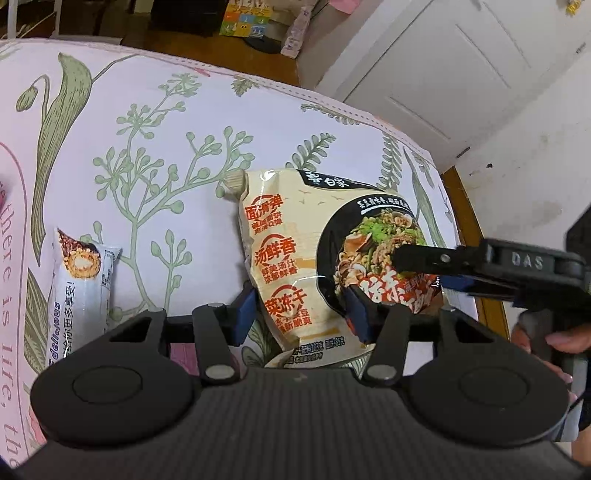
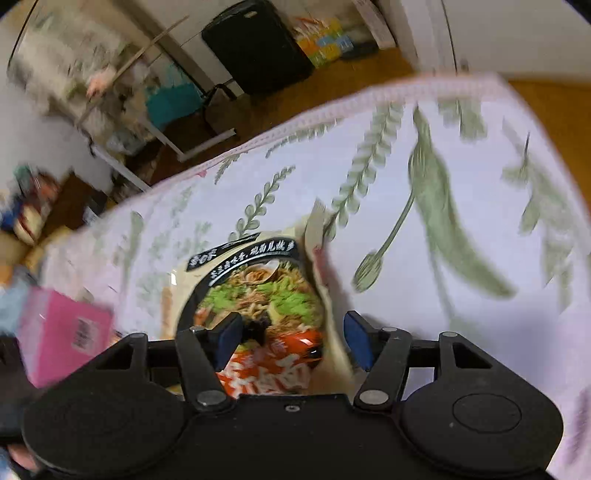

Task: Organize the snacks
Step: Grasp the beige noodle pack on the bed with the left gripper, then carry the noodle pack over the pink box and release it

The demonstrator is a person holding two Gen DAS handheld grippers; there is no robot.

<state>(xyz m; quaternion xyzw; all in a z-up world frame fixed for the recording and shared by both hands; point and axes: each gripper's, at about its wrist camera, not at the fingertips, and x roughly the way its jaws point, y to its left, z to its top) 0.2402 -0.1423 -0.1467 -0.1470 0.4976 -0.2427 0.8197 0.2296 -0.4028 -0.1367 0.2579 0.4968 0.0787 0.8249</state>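
Note:
A cream instant-noodle packet with a black bowl picture lies on the floral cloth. My left gripper is open, its blue pads either side of the packet's near end. My right gripper reaches in from the right with its jaws straddling the packet's right edge. In the right wrist view the same packet sits between my right gripper's open blue pads; the view is blurred. A white snack bar wrapper lies to the left.
A pink box sits at the left in the right wrist view. The cloth's far edge drops to a wooden floor with a black case, colourful boxes and a white door.

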